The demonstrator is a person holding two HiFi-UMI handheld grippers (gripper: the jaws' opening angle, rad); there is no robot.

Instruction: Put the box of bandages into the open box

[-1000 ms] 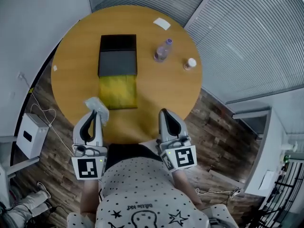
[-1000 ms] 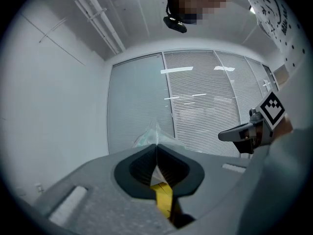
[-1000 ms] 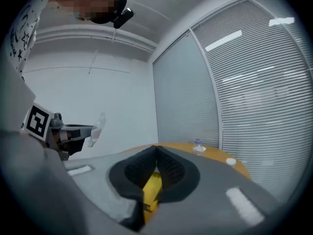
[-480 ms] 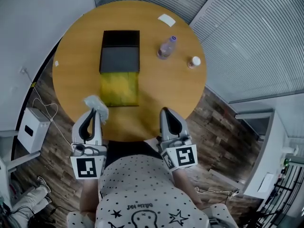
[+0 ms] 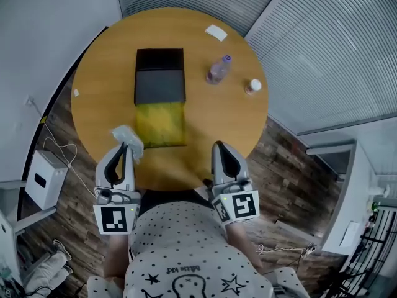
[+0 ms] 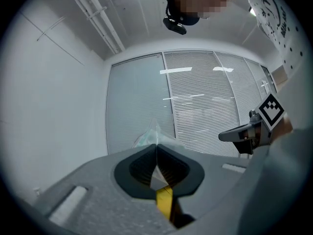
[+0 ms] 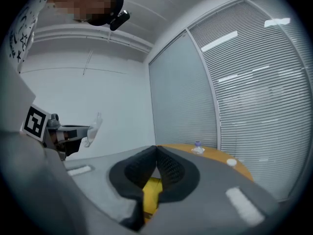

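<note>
The open box (image 5: 160, 72) is black and lies on the round wooden table (image 5: 99, 85), with its yellow-lined lid (image 5: 161, 124) folded out toward me. My left gripper (image 5: 126, 145) is shut on the bandage packet (image 5: 127, 139), a pale crinkly wrapper that sticks out past the fingertips over the table's near left edge, just left of the lid. In the left gripper view the packet (image 6: 154, 136) rises above the closed jaws of that gripper (image 6: 156, 146). My right gripper (image 5: 217, 145) is at the near edge right of the lid, shut (image 7: 156, 148) with nothing in it.
A small clear bottle (image 5: 217, 71), a white cap (image 5: 252, 86) and a white card (image 5: 216, 32) lie on the table's right and far side. A white device (image 5: 38, 177) with cables stands on the wooden floor at the left. Slatted glass walls surround the table.
My left gripper has edged slightly forward and up with the packet still in it. The right gripper has stayed put. The head view has shifted a little.
</note>
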